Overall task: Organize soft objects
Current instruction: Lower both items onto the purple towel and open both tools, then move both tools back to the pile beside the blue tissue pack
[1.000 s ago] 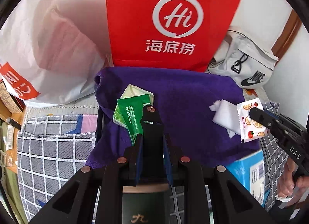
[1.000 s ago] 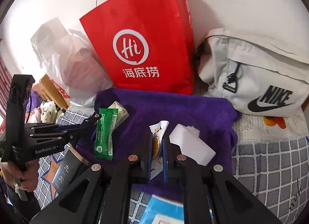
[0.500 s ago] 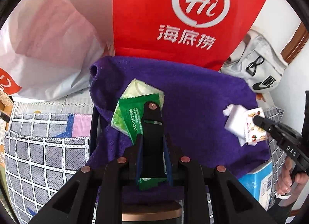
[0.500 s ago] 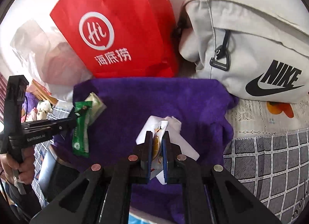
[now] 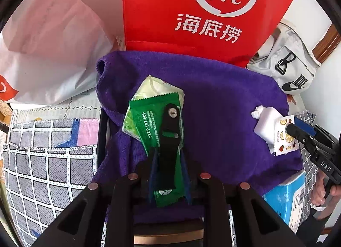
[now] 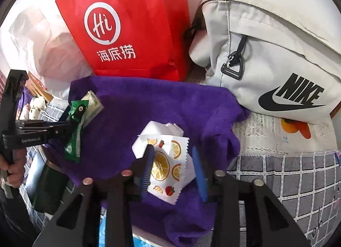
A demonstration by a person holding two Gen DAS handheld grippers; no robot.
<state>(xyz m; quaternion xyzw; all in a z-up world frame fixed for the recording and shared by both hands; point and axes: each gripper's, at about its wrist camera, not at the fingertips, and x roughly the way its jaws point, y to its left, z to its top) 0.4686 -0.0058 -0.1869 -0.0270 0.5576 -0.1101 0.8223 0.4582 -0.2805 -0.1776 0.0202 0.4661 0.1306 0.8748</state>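
Between the right gripper's just-parted jaws the fruit sachet lies loose — lift straight off; left gripper still pinches the green sachet.

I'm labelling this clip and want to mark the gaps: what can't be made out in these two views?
- Green packet, left wrist view: its middle is hidden by the left gripper.
- Blue box, left wrist view: purple towel covers most; print too small.
- White pack, right wrist view: the fruit-print packet overlaps it.

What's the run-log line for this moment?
left gripper: shut on green packet | right gripper: jaws just opened, fruit-print packet released between them on purple towel
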